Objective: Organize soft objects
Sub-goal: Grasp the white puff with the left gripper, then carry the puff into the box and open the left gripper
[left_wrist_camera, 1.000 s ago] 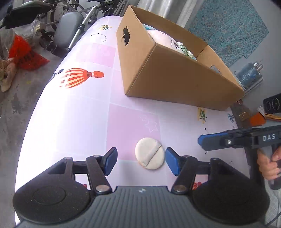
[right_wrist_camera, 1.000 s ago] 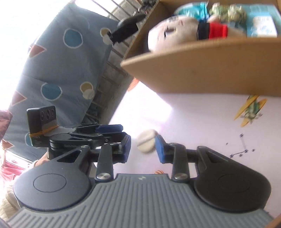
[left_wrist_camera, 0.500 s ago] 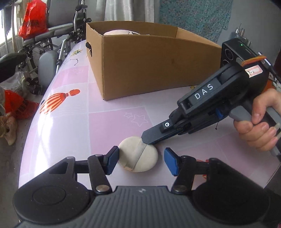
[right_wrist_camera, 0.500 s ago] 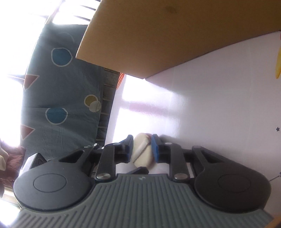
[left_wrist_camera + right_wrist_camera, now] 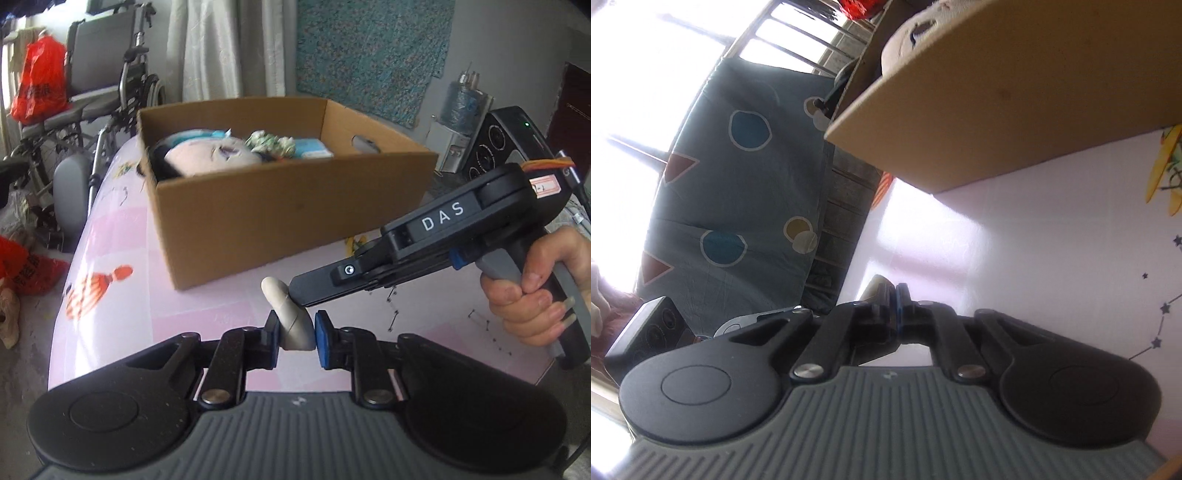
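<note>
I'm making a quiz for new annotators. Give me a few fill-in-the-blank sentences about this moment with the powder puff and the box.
The powder puff is pinched by ____ grippers at once.
The cardboard box stands on a ____ table.
Inside the box lies a plush ____ beside other soft things.
The right gripper bears the letters ____.

Missing words: two; pink; doll; DAS

The left wrist view is looking forward, low over the pink surface (image 5: 207, 321), toward the cardboard box (image 5: 280, 206). The right wrist view is rolled sideways, close to the same box (image 5: 1015, 107) and surface (image 5: 1052, 251).
</note>
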Available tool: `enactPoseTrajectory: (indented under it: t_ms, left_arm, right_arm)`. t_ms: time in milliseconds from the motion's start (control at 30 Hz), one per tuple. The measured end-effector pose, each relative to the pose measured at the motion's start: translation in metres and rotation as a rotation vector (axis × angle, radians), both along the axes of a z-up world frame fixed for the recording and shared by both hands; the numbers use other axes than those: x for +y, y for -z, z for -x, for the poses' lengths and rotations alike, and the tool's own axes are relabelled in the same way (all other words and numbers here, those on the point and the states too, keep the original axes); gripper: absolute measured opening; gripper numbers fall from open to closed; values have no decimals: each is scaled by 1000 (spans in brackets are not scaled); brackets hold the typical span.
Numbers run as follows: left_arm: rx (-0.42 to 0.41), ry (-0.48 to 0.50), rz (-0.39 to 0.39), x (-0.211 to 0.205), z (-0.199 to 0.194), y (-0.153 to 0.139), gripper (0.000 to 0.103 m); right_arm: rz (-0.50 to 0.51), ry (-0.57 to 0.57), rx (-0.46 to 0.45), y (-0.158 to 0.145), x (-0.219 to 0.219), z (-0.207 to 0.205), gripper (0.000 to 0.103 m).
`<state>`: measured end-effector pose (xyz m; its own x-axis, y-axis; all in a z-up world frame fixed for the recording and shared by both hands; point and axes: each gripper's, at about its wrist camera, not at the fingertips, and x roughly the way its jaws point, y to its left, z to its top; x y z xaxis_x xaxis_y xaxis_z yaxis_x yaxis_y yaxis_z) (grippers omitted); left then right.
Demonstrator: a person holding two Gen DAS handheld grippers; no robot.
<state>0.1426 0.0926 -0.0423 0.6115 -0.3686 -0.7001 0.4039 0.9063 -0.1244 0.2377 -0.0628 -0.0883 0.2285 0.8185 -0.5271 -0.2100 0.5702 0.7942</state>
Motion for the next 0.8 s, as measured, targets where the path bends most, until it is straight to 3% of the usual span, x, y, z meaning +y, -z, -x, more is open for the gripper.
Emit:
enactPoseTrajectory:
  t_ms: [200, 333, 400, 533, 667, 733, 800]
  left_arm:
    - [-133, 200, -19, -77, -61, -70, 25]
    - [-138, 283, -65, -136, -133, -89, 26]
    - [-121, 311, -122, -163, -172, -89, 27]
    - [-79, 343, -247, -196, -234, -71, 27]
    - [-23, 362, -368, -209, -289, -26, 33]
    - [-4, 349, -377, -209, -308, -7, 35]
    - [14, 313, -363, -205, -321, 9, 49]
  right_arm:
    - [36, 114, -212, -89, -77, -24, 2]
    - [134, 236, -275, -127, -150, -87, 2]
    - [192, 265, -284, -133, -163, -122, 2]
    - [296, 309, -248, -115, -164, -202, 2]
    - [383, 329, -189, -77, -146, -259, 2]
    - [426, 324, -182, -55, -133, -283, 2]
    - [455, 328, -181, -40, -130, -301, 2]
